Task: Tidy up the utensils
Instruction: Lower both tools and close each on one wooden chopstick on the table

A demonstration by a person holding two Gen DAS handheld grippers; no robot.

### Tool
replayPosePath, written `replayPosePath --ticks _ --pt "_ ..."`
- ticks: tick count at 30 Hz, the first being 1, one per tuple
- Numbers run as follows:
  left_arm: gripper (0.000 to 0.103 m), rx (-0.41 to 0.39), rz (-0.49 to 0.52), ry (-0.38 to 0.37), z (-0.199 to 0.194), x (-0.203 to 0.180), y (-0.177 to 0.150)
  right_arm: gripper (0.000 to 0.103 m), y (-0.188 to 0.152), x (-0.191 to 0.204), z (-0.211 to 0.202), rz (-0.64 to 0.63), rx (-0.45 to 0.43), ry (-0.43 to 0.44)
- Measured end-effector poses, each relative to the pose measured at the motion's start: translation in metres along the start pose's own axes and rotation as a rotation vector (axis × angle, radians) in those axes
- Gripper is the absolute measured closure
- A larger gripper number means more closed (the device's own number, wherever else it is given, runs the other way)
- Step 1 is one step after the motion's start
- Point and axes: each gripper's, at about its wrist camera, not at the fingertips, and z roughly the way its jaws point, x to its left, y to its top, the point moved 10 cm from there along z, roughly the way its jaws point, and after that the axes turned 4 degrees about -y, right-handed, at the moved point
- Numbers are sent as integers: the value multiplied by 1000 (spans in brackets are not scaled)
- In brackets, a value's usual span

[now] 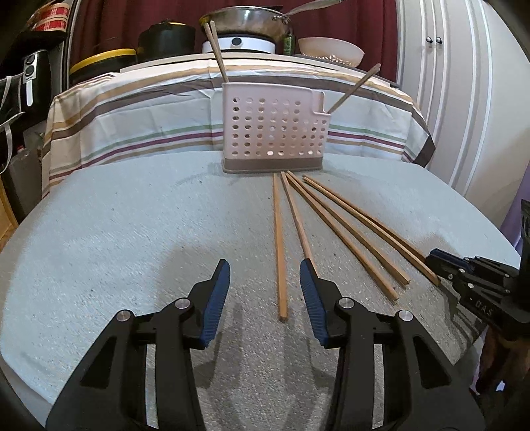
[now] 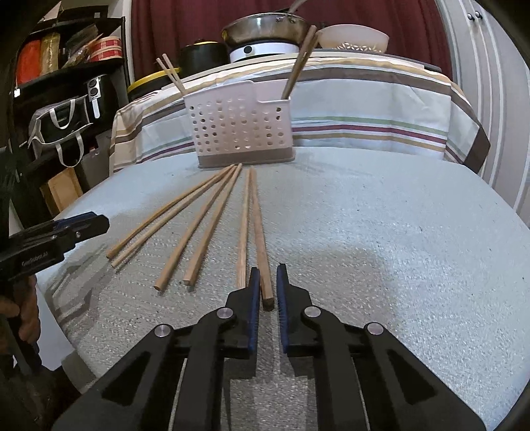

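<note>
Several wooden chopsticks (image 2: 212,218) lie fanned out on the grey table in front of a pink perforated utensil holder (image 2: 240,127), which also shows in the left wrist view (image 1: 273,127). The holder has chopsticks standing in it at both ends (image 1: 217,53). My left gripper (image 1: 265,272) is open, its fingers astride the near end of the leftmost chopstick (image 1: 281,245). My right gripper (image 2: 266,280) has its jaws narrowed around the near end of the rightmost chopstick (image 2: 260,228), with small gaps showing on both sides. It appears at the right edge of the left wrist view (image 1: 437,262).
A striped cloth (image 1: 132,116) covers a raised counter behind the holder, bearing a steel pan (image 1: 246,20), a white bowl (image 1: 331,49) and black pots. Shelves with an air fryer and bags (image 2: 63,109) stand left. A white cabinet (image 1: 463,99) stands right.
</note>
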Motion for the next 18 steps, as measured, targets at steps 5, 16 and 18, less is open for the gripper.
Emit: replayPosePath --ticks 5,16,18 --pt "68 28 13 -12 6 -8 -9 92 1 0 0 5 -4 0" --pt "91 58 -4 -14 15 -8 -20 92 0 -2 1 22 -10 6" --pt "93 54 -9 -12 16 -7 -20 92 0 -3 1 26 -9 8"
